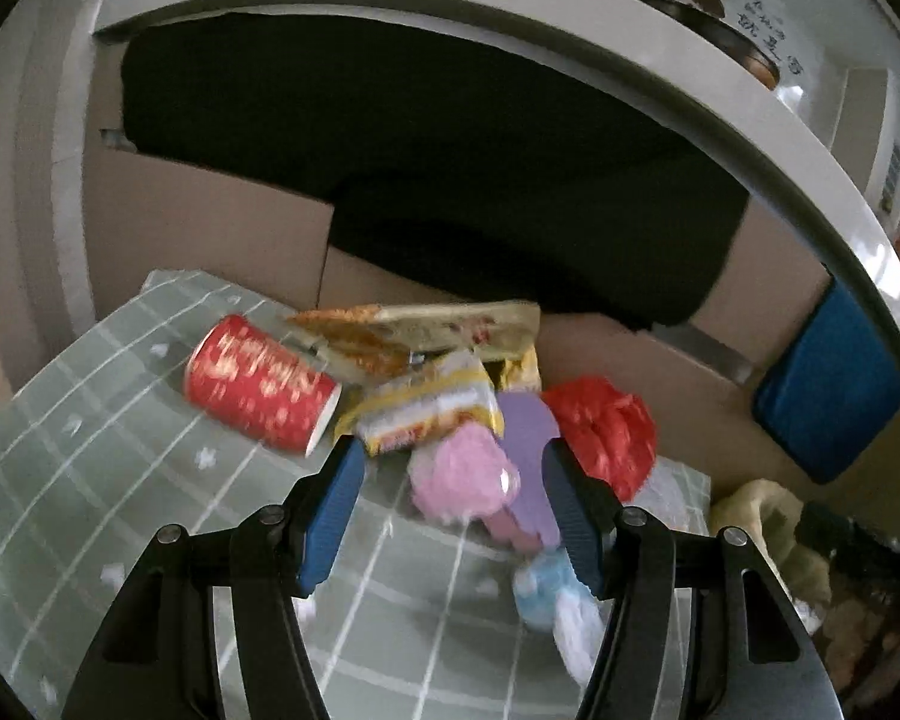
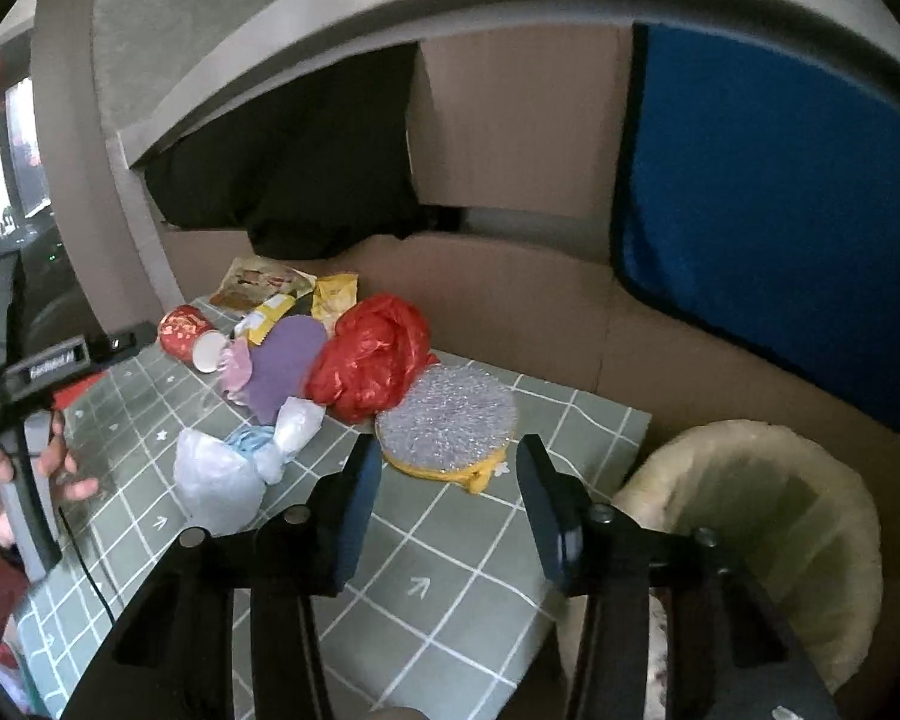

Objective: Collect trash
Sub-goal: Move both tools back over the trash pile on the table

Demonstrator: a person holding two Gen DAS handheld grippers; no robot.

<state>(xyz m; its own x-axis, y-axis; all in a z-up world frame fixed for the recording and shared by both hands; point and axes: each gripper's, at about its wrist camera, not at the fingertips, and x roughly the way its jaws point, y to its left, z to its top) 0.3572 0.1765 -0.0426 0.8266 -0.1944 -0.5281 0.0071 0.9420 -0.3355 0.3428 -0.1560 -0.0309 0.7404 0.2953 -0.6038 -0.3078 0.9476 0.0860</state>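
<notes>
- The right gripper [image 2: 450, 474] had its dark jaws spread with nothing between them, only the green checked tablecloth [image 2: 426, 588] showing in the gap.
- Just beyond its fingertips lay a round, glittery silver pad with a yellow rim [image 2: 447, 426], flat on the cloth.
- The left gripper [image 1: 453, 480] stood with its blue-padded jaws apart too; a fluffy pink ball [image 1: 462, 477] and a flat purple oval piece [image 1: 528, 438] sat in the gap, though whether the pads touched them could not be told through the blur.
- Near the left gripper's right finger rested a pale blue and white crumpled plastic wrapper [image 1: 555, 600].
- Farther out the trash was bunched together: a crumpled red plastic bag [image 1: 606, 432] beside the purple piece, yellow snack packets [image 1: 426, 408] behind the pink ball, and a red paper cup with gold print [image 1: 261, 387] lying on its side to the left.
- A flat brownish food pouch [image 1: 426, 330] lay at the back of the pile, against the brown cardboard wall [image 1: 210, 228].
- From the right wrist, a cream fluffy-rimmed basket [image 2: 768, 546] sat off the table's right edge.
- At that view's left edge, a person's hand [image 2: 6, 480] gripped the left gripper's handle.
</notes>
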